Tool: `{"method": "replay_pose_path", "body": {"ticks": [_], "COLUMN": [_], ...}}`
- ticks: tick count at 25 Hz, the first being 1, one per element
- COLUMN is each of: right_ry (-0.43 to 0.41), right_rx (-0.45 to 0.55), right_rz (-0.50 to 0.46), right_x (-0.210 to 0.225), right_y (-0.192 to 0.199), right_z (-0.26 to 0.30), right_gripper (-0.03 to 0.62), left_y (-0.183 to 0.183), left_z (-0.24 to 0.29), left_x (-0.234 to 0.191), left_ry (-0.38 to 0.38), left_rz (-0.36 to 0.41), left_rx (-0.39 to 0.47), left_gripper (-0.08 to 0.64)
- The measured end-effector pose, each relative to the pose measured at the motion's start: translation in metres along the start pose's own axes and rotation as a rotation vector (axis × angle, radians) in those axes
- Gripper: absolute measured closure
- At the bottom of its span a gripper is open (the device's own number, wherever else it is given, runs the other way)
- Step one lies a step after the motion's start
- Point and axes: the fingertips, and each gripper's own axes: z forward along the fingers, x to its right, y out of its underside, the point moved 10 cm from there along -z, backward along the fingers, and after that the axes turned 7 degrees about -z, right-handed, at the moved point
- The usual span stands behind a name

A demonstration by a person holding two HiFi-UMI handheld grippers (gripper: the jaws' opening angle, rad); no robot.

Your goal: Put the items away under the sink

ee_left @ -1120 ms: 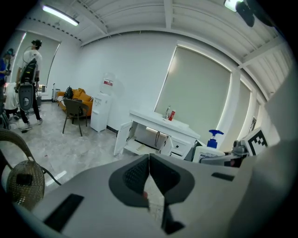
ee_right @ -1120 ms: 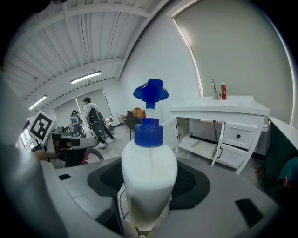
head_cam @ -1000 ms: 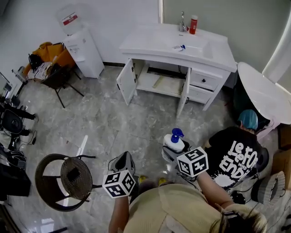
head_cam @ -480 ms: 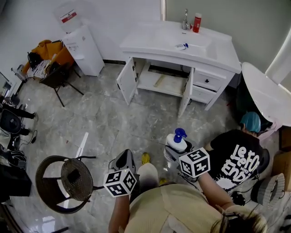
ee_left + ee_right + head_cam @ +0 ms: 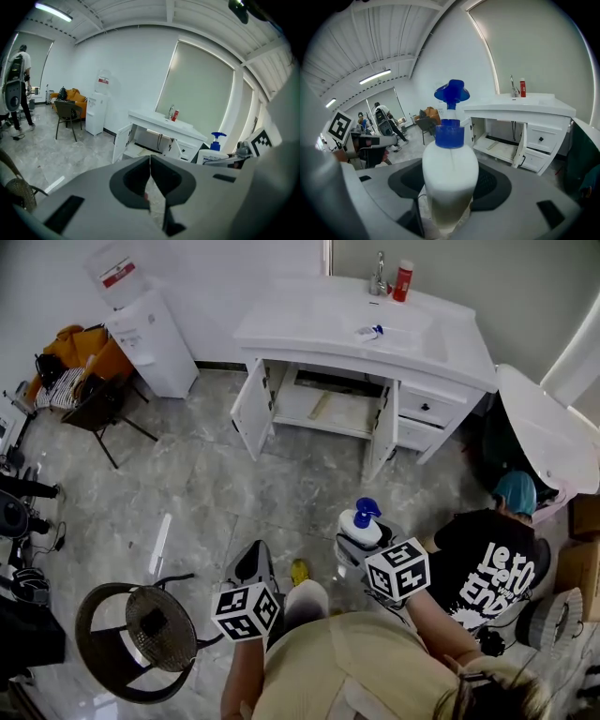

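Grey marble floor [image 5: 234,493] runs from me to a white vanity cabinet [image 5: 366,334] against the far wall, with both doors standing open on the shelf [image 5: 328,413] under the sink. A red bottle [image 5: 402,282] stands beside the tap [image 5: 379,277] on the cabinet top, its print too small for me to read. At near right, my right gripper [image 5: 450,187] is clamped on a white pump bottle [image 5: 360,526] with a blue pump head. It holds the bottle upright above the floor, well short of the cabinet, and I cannot read any label on it. At near left, my left gripper [image 5: 150,176] has its jaws pressed together with nothing between them. At far left, a white water dispenser [image 5: 150,338] carries a red label [image 5: 117,273] that I cannot read. At right, a person [image 5: 492,559] sits low on the floor in a black T-shirt with large white lettering, of which I can read only "END".
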Motion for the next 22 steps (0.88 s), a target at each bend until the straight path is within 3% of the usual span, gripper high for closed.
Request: {"method": "replay_pose_path", "body": {"ticks": [10,22], "right_ry": [0.012,0.01], "right_rx": [-0.033,-0.081], "right_rz": [-0.005,-0.008], "right_x": [0.012,0.023], "right_y": [-0.056,-0.095], "right_z": [0.073,0.151], "right_gripper": [0.311,0.31], "left_y": [-0.062,-0.097], "left_z": [0.059,0.115], "left_x": [-0.041,-0.084], "left_ry": [0.045,0.073], "left_rz": [0.016,-0.009], "left_rx": [-0.039,-0.086], "left_gripper": [0.52,0.522]}}
